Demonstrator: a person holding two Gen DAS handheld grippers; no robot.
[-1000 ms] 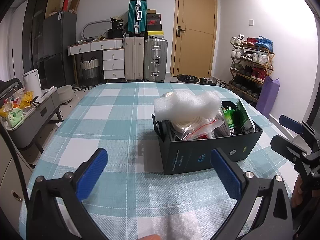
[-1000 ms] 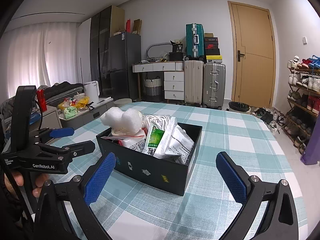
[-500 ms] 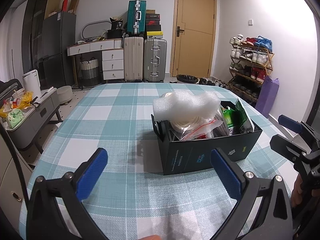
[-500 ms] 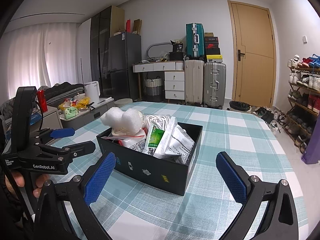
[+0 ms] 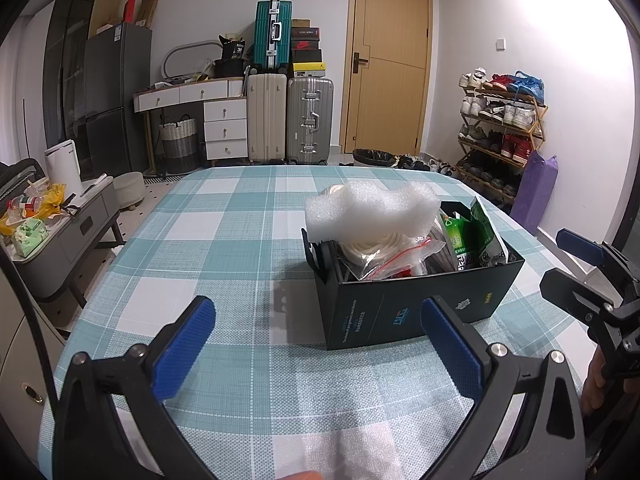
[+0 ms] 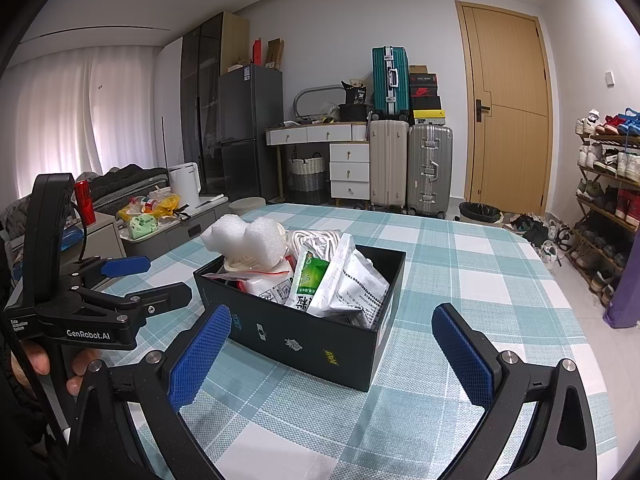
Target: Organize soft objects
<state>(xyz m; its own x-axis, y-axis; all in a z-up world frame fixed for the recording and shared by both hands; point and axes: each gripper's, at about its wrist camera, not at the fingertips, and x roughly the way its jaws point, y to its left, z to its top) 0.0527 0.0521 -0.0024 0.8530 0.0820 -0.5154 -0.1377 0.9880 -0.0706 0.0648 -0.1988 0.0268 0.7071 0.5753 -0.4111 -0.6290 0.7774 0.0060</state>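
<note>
Box (image 5: 416,304) stuffed with foam (image 5: 372,210) and packets (image 6: 344,280), sitting mid-table (image 5: 240,240). Only visible from right wrist: white packets; from left: zip bag (image 5: 384,256). Left gripper (image 5: 316,344) and right gripper (image 6: 328,348) wide open, holding nothing, basically unchanged from a second ago.

The left gripper (image 6: 140,280) is showing "GenRobot.AI" in white on its black body, with smaller print above too tiny to read; a dark bag (image 6: 357,94) on the desk is bearing "36"; lettering on the black box (image 6: 304,340) and packets is staying illegible

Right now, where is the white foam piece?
The white foam piece sits atop the coiled white cord at the black box's left end in the left wrist view, centre-right on the checked table.
</note>
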